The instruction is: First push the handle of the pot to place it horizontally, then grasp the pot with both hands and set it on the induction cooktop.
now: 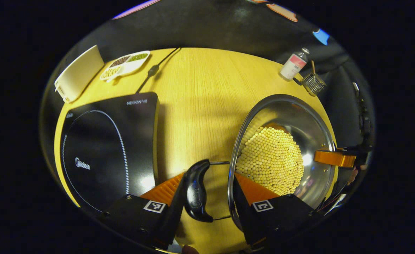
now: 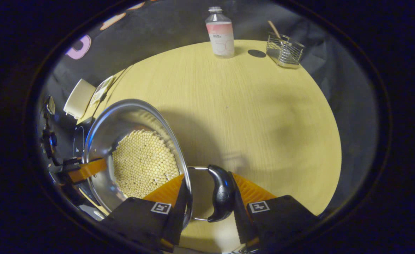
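A steel pot [image 1: 311,125] holding yellow beans [image 1: 271,160] stands to the right of the black induction cooktop [image 1: 108,148] in the left gripper view. My left gripper [image 1: 207,178] is shut across the pot's near side: one finger outside the black side handle [image 1: 197,190], the other inside the rim. My right gripper [image 1: 334,158] shows on the far rim. In the right gripper view, my right gripper [image 2: 207,176] clamps the pot [image 2: 122,113] likewise, with the other black handle [image 2: 221,194] between its fingers, and the left gripper [image 2: 87,169] holds the opposite rim. Whether the pot touches the table is unclear.
On the yellow wooden table [image 1: 200,98] stand a white container [image 1: 78,72], a divided dish of grains [image 1: 124,65], a bottle [image 2: 221,33] and a wire basket [image 2: 285,49] along the far edge. The cooktop's cable [image 1: 154,68] runs to the back.
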